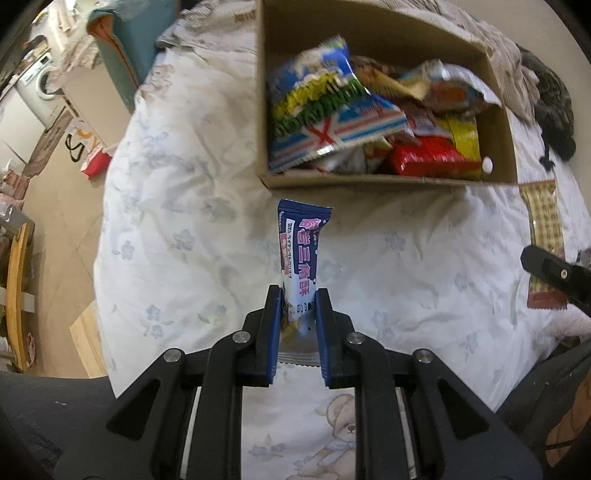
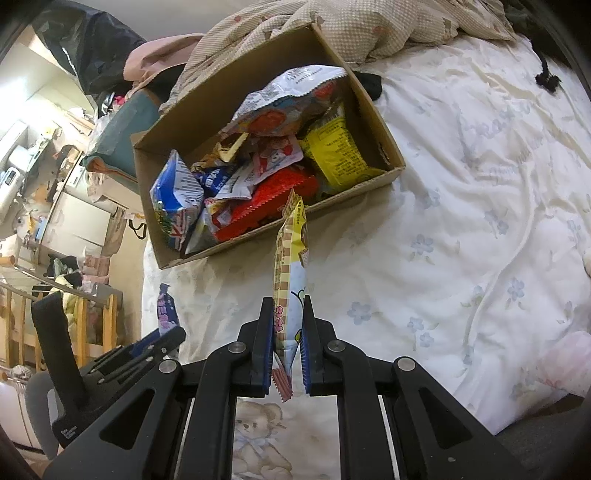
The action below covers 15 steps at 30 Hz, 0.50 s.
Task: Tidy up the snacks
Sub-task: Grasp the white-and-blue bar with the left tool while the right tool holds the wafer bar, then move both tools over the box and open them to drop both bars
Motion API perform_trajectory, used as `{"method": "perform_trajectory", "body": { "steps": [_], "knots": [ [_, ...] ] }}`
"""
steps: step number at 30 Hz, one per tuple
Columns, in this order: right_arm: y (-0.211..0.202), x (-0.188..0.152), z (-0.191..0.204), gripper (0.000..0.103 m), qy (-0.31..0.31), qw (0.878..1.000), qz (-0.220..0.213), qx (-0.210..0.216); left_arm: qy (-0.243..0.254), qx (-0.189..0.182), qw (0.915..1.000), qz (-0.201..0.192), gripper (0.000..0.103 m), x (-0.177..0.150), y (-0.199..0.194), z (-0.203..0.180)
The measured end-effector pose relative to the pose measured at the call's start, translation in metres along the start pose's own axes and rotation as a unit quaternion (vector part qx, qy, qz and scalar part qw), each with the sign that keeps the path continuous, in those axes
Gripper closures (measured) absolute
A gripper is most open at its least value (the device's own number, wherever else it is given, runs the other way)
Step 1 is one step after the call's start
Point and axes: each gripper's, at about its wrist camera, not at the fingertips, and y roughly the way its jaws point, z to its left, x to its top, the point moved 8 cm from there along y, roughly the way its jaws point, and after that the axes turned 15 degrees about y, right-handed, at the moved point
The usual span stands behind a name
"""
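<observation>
My left gripper (image 1: 297,295) is shut on a blue and white snack packet (image 1: 302,254), held upright above the bed just short of the cardboard box (image 1: 369,181). The box is full of snack bags. My right gripper (image 2: 287,308) is shut on a yellow and checked snack packet (image 2: 290,258), held upright near the box's front wall (image 2: 280,225). The same checked packet (image 1: 545,236) and part of the right gripper (image 1: 554,273) show at the right edge of the left wrist view. The left gripper (image 2: 155,343) with its blue packet (image 2: 166,306) shows at the lower left of the right wrist view.
The box stands on a white floral bedsheet (image 1: 184,221). A checked quilt (image 2: 369,29) is bunched behind the box. A dark garment (image 1: 554,110) lies at the far right. Left of the bed are the floor, a red box (image 1: 96,162) and wooden furniture (image 1: 16,288).
</observation>
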Motion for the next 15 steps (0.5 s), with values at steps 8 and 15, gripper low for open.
{"method": "perform_trajectory", "body": {
  "steps": [8,15],
  "knots": [
    [-0.018,0.002,0.019,0.091,-0.012,0.998,-0.019,0.056,-0.048,-0.010,0.9977,-0.047,0.088,0.007,-0.025,0.018],
    [-0.044,0.008,0.040,0.091,-0.032,0.992,-0.054,0.108,-0.070,-0.011,0.9932,-0.092,0.088,0.020,-0.059,0.029]
  ]
}}
